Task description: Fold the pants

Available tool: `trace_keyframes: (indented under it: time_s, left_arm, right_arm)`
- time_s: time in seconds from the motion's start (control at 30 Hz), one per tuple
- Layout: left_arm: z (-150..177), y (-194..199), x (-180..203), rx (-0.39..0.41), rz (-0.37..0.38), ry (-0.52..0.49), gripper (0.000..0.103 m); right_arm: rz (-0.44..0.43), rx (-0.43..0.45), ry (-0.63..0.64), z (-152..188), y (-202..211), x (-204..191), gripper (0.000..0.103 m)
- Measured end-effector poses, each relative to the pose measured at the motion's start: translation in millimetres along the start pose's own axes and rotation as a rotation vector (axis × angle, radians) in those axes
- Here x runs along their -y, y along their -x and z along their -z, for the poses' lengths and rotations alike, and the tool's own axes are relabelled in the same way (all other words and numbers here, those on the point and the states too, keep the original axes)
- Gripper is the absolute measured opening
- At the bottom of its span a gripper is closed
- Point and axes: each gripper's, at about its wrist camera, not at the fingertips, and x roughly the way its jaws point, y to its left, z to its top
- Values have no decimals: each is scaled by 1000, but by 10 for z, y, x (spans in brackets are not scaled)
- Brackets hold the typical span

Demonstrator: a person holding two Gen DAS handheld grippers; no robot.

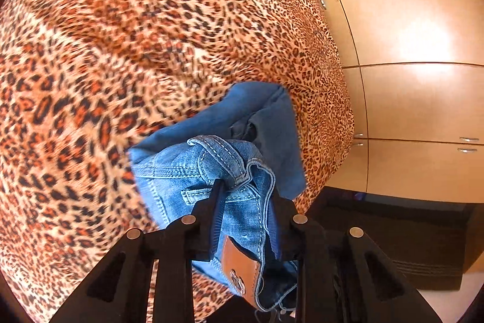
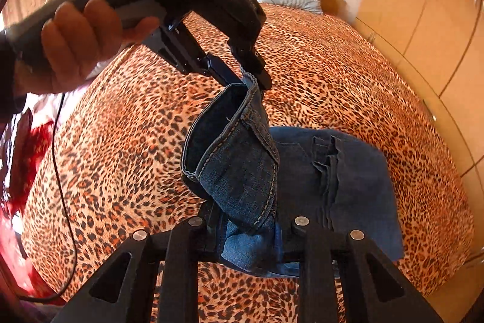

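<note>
I am holding the blue denim pants (image 2: 242, 159) by the waistband in both tongs, lifted off the leopard-print bedspread (image 2: 332, 74). My left gripper (image 2: 254, 80) is sitting at about twelve o'clock from the bundle in the right wrist view, its fingers narrowed onto the band edge. My right gripper (image 2: 248, 229), at six o'clock in that view, is pinching the band between its narrowed fingers. The legs are trailing toward three o'clock and are resting in a dark heap on the spread.

Risks I am noting:
- The left bite is shallow, on the band edge only; the hanging weight may be pulling it free.
- The band is hanging twisted and bunched between the two grips, so any fold laid from here is likely to come down crooked.
- The trailing legs are lying rumpled; dragging them over the spread may be adding creases.
- A black cable (image 2: 65, 171) is hanging below my left hand (image 2: 78, 44) at nine o'clock and could be snagging.

Markings: a tan leather waistband patch (image 1: 239, 268) is showing between the fingers in the left wrist view. It seems to be bearing an embossed emblem, but I am reading no lettering on it. No other writing is legible.
</note>
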Motion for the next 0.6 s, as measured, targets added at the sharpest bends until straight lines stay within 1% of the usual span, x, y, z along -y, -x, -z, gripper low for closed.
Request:
trace_keyframes:
  time_s: [0.13, 0.2, 0.23, 0.27, 0.3, 0.33, 0.4, 0.5, 0.57, 0.6]
  left_arm:
    - [-315, -755, 511, -38, -22, 7, 23]
    - [-458, -1224, 743, -81, -3, 23, 23]
    - [-513, -1447, 855, -104, -6, 23, 23]
    - [-566, -1674, 974, -120, -38, 5, 23]
    - [-631, -1945, 1077, -131, -96, -21, 23]
    - [-681, -2197, 1133, -150, -144, -26, 23]
    - [-742, -2596, 1194, -199, -189, 7, 23]
    - [-801, -2870, 1282, -223, -203, 41, 23]
    - [-806, -2858, 1362, -223, -191, 43, 23]
    - [-800, -2779, 1407, -202, -172, 37, 23]
  right_arm:
    - [-62, -2, -191, 34, 42, 784, 23]
    - [-99, -21, -297, 113, -28, 1206, 23]
    - [-123, -35, -356, 169, -71, 1430, 23]
    - [-147, -48, -417, 238, -123, 1643, 23]
    - [-174, -59, -476, 318, -181, 1852, 23]
    - [-191, -74, -524, 400, -272, 2023, 23]
    - [-243, -139, -611, 615, -507, 2313, 24]
    - [-355, -255, -752, 975, -831, 2650, 28]
    - [-452, -263, -802, 1078, -864, 2806, 27]
    - [-463, -268, -792, 1071, -828, 2873, 27]
